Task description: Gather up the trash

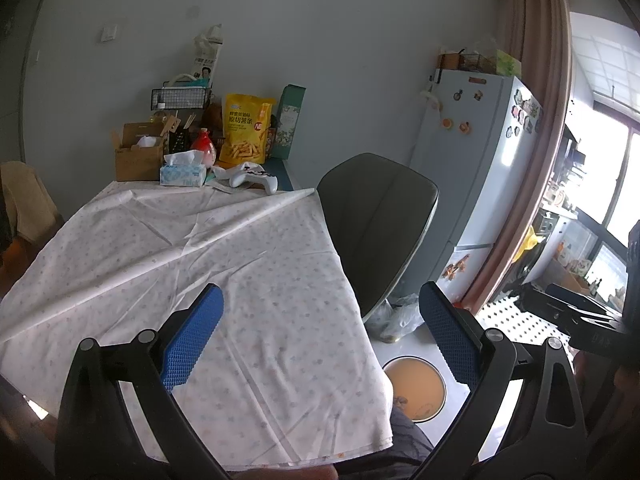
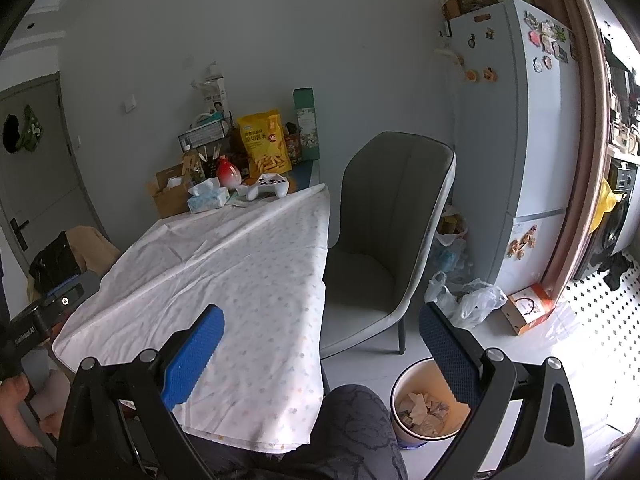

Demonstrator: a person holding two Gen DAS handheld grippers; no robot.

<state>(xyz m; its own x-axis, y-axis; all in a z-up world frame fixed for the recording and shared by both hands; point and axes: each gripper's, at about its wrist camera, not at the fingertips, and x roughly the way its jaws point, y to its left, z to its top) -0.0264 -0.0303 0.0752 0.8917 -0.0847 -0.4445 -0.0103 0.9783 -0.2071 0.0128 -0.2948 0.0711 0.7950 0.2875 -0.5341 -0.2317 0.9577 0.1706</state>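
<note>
A round waste bin (image 2: 424,412) stands on the floor beside the table, holding crumpled paper scraps (image 2: 420,410); it also shows in the left wrist view (image 1: 416,388). My left gripper (image 1: 320,336) is open and empty above the near part of the table with its patterned white cloth (image 1: 180,260). My right gripper (image 2: 320,354) is open and empty, held above the table's near right corner and the bin. The cloth (image 2: 224,280) carries no loose trash that I can see.
A grey chair (image 2: 384,240) stands at the table's right side. A tissue box (image 2: 208,198), white game controller (image 2: 268,188), yellow snack bag (image 2: 264,144) and cardboard box (image 2: 168,192) crowd the far end. Plastic bags (image 2: 464,296) and a fridge (image 2: 520,128) are on the right.
</note>
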